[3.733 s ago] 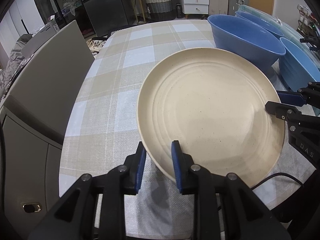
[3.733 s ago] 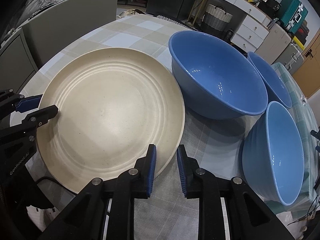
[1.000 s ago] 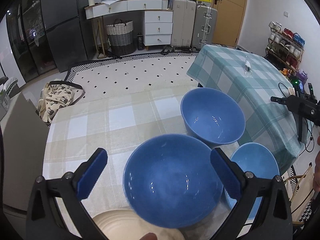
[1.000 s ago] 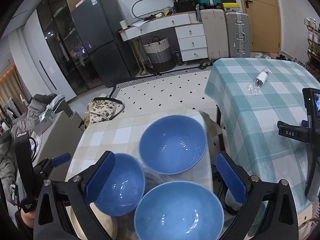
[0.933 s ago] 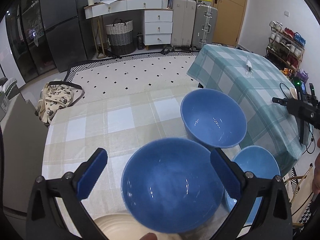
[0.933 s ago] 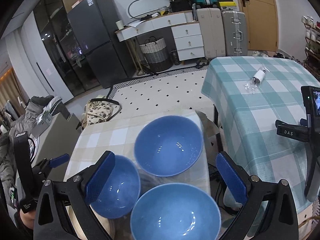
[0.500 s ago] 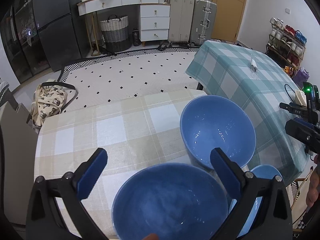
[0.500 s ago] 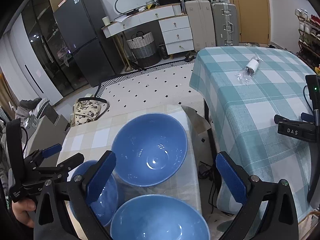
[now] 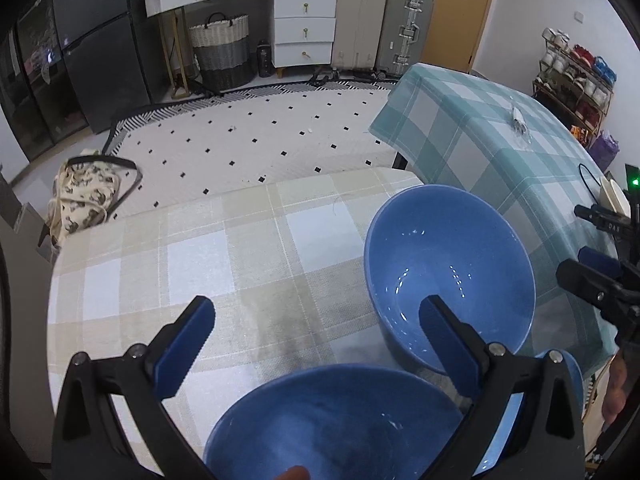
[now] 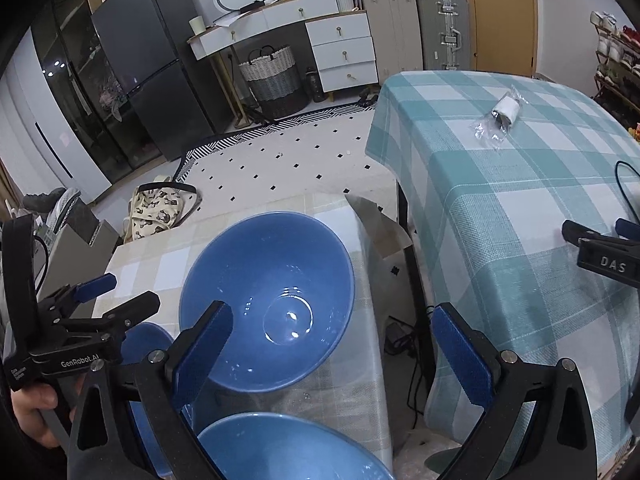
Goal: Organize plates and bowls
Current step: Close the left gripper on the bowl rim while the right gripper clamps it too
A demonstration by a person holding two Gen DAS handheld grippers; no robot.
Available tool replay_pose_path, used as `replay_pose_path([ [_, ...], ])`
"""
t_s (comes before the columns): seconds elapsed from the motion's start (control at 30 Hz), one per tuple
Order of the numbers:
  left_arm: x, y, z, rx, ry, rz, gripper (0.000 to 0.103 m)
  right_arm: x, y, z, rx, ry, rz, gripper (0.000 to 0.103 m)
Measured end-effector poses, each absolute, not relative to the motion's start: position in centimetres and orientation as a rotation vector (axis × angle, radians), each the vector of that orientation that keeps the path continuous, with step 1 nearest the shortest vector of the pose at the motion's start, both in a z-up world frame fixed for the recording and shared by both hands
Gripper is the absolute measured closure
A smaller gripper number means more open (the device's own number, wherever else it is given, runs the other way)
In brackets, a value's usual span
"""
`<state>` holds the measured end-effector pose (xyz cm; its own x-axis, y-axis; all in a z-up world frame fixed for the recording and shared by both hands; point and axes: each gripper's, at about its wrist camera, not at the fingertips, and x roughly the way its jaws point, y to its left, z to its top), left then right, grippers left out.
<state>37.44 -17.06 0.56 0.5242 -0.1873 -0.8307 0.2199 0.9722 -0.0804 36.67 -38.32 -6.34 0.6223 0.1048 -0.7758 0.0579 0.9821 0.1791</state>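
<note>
Both tools point(image 9: 316, 330) point(image 10: 332, 338) spread wide, empty, above three blue bowls point(image 9: 448, 276)

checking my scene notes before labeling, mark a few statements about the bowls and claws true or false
1. Both claws are open and hold nothing. True: the left claw and the right claw are spread wide with nothing between the fingers.
2. The bowls are green. False: the far bowl and the near bowl are blue.
3. The bowls sit on the beige checked table. True.
4. The far bowl is upside down. False: it stands open side up, its inside showing.
5. A bowl sits on the teal table. False: only a small plastic-wrapped item and some black gear show there.
</note>
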Motion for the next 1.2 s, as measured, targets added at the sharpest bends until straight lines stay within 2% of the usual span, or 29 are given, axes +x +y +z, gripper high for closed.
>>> replay_pose_path([
  [0.2,38.0,-17.9,-0.5,0.027,1.007,-0.283,0.005,37.7,-38.0,-7.5,0.197,0.926,0.011,0.007],
  [0.33,37.8,-18.3,-0.7,0.042,0.999,-0.291,0.007,38.0,-37.8,-8.4,0.183,0.950,0.009,0.020],
  [0.47,38.0,-18.3,-1.2,0.047,1.010,-0.282,0.016,38.3,-37.7,-9.4,0.182,0.979,0.008,0.032],
  [0.6,38.1,-18.2,-1.6,0.033,1.017,-0.282,0.028,38.4,-37.9,-10.1,0.186,1.000,0.007,0.038],
  [0.77,38.1,-18.3,-2.3,0.021,1.043,-0.295,0.041,38.3,-38.5,-10.9,0.206,1.024,0.002,0.053],
  [0.9,38.1,-18.5,-2.4,0.018,1.044,-0.305,0.045,38.3,-38.5,-11.1,0.197,1.020,0.009,0.058],
  [1.2,38.2,-19.1,-2.6,0.000,1.054,-0.326,0.061,38.5,-38.1,-11.6,0.192,1.025,0.014,0.063],
])
